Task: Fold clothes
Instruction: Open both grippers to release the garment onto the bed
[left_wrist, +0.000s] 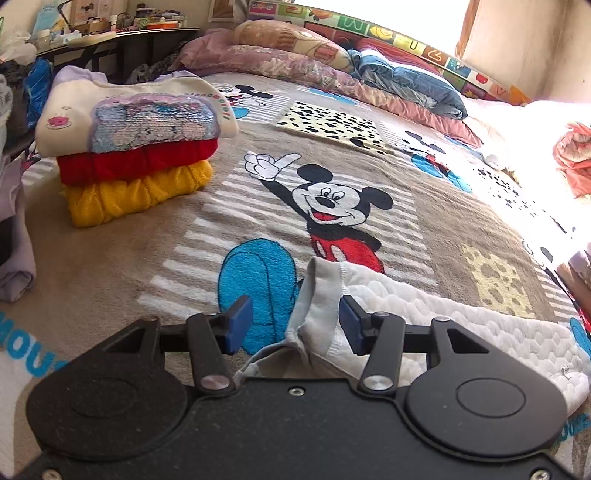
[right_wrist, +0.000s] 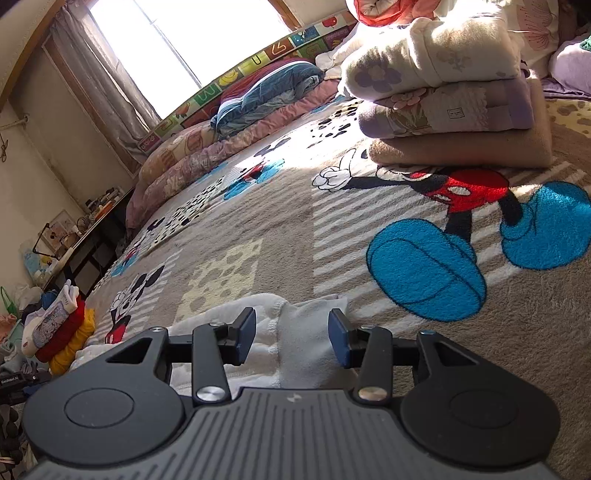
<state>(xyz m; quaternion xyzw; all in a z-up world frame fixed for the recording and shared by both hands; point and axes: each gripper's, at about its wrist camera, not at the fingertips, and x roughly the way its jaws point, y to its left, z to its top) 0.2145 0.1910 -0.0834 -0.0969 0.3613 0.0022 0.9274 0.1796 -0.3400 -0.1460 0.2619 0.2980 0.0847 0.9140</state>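
A white quilted garment (left_wrist: 461, 328) lies on the Mickey Mouse blanket (left_wrist: 332, 166) that covers the bed. My left gripper (left_wrist: 295, 323) is open, its blue pads either side of the garment's grey cuff (left_wrist: 314, 299). In the right wrist view my right gripper (right_wrist: 291, 334) is open too, its pads either side of the garment's other white cuff (right_wrist: 306, 332). Neither pair of pads presses the cloth. A stack of folded clothes (left_wrist: 136, 147), cream on red on yellow, stands at the far left of the bed; it also shows in the right wrist view (right_wrist: 59, 328).
Pillows and rolled quilts (left_wrist: 332, 70) line the head of the bed. A pile of folded blankets (right_wrist: 450, 96) stands at the right. A cluttered desk (left_wrist: 92, 33) is beyond the left side. Pink cloth (left_wrist: 572, 155) lies at the far right.
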